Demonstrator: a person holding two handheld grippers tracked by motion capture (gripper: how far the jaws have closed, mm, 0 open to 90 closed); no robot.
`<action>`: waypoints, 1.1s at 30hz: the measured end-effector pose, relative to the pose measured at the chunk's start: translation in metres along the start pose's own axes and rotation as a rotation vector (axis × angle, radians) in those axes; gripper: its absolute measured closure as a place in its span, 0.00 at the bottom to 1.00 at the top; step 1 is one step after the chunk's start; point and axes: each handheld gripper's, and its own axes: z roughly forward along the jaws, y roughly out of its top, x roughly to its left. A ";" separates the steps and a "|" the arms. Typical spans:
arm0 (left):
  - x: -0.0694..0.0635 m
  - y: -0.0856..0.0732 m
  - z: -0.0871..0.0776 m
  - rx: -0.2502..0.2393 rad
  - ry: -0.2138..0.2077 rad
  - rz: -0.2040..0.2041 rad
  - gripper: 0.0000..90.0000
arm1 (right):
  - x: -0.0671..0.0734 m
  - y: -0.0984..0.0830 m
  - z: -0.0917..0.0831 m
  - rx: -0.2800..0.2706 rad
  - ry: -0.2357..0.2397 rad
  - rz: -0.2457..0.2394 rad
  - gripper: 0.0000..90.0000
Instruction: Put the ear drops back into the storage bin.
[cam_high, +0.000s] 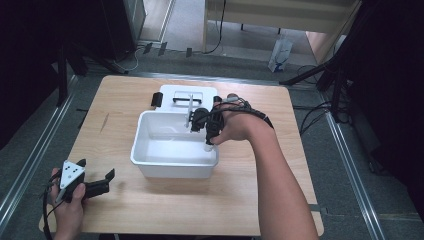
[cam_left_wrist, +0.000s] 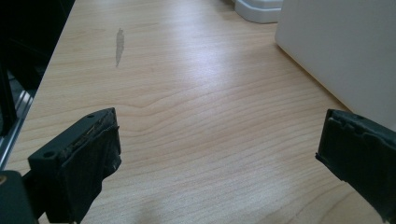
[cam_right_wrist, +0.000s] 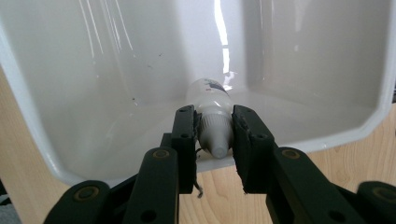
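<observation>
So the main thing here is a glossy white plastic tub (cam_high: 172, 145), rectangular with rounded corners and a thick rolled rim, sitting about dead centre on the worktop (cam_high: 150, 210). Right behind it at 12 o'clock lies a flat white lid (cam_high: 187, 95) with black clips and a handle. The worktop is pale wood-grain laminate, smooth, with one grey scuff (cam_left_wrist: 119, 45) out toward 10 o'clock. Around it there's grey floor, metal rails and dark stands.

The right tongs (cam_right_wrist: 214, 140) are clamped on a small white bottle (cam_right_wrist: 212, 112) by its ribbed cap end, the rounded body pointing down into the tub at the 3 o'clock rim. The left tongs (cam_left_wrist: 219, 154) sit low at 8 o'clock on the worktop, spread wide with nothing between the black rubbery pads (cam_left_wrist: 95, 149), the tub wall just beside them.
</observation>
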 end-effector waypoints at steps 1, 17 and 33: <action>0.000 0.000 0.000 0.000 0.000 0.000 0.00 | 0.001 0.000 0.004 -0.001 -0.008 -0.022 0.80; 0.000 0.000 0.000 -0.002 0.001 0.001 0.00 | 0.003 0.003 0.029 0.019 -0.037 -0.095 0.80; 0.000 0.000 0.000 -0.004 0.001 -0.003 0.00 | -0.002 0.008 0.048 0.060 0.001 -0.082 0.80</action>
